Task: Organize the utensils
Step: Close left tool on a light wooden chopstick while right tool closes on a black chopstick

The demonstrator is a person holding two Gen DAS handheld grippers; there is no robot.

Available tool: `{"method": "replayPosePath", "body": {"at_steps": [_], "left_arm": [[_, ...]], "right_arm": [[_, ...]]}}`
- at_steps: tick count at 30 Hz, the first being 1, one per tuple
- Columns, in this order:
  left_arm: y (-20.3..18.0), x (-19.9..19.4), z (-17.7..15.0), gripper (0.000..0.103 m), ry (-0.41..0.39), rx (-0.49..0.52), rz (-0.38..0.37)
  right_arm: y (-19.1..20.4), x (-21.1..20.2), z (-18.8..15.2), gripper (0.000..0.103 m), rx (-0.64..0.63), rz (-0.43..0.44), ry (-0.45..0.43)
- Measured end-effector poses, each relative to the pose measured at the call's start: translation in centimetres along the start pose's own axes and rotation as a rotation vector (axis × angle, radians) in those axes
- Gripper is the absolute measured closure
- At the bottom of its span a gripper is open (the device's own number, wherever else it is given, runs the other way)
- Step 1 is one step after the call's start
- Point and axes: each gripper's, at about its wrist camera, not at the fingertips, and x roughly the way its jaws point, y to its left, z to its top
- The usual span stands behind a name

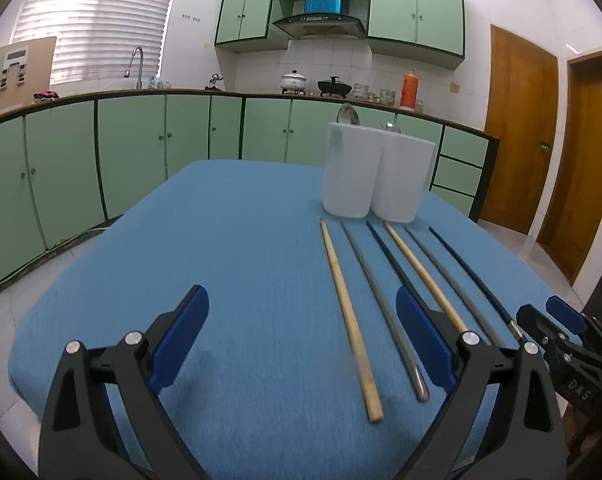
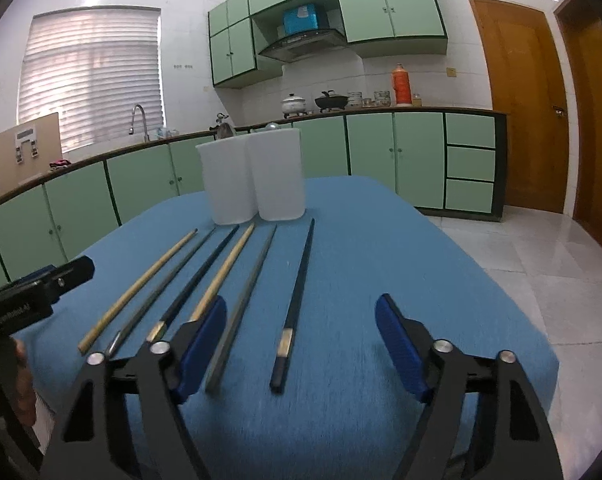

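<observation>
Chopsticks (image 2: 237, 300) lie side by side, tips toward white containers (image 2: 257, 176).

On the blue table (image 2: 361, 248), the two white holders (image 2: 253, 176) stand touching each other at the far end, and the ground on their left and right side is bare cloth where a gripper can pass. In front of the holders six chopsticks (image 2: 221, 276) lie in a row, pointing toward them, with only narrow gaps between. The left gripper (image 1: 301, 338) and the right gripper (image 2: 301, 346) hang wide apart and empty over the near end of this row.
</observation>
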Motion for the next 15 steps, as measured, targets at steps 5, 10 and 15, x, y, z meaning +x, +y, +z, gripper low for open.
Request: {"method": "replayPosePath", "body": {"at_steps": [5,10,15], "left_arm": [[-0.5,-0.4,-1.0,0.025,0.001,0.016,0.013],[-0.5,-0.7,-1.8,0.026,0.003,-0.016,0.011],[-1.0,-1.1,-2.7,0.028,-0.009,-0.013,0.016]], "right_arm": [[0.4,-0.2,-1.0,0.049,-0.017,-0.005,-0.003],[0.3,-0.6,-1.5,0.060,-0.011,-0.015,-0.010],[0.6,-1.1,-2.3,0.069,-0.023,-0.020,-0.014]]}}
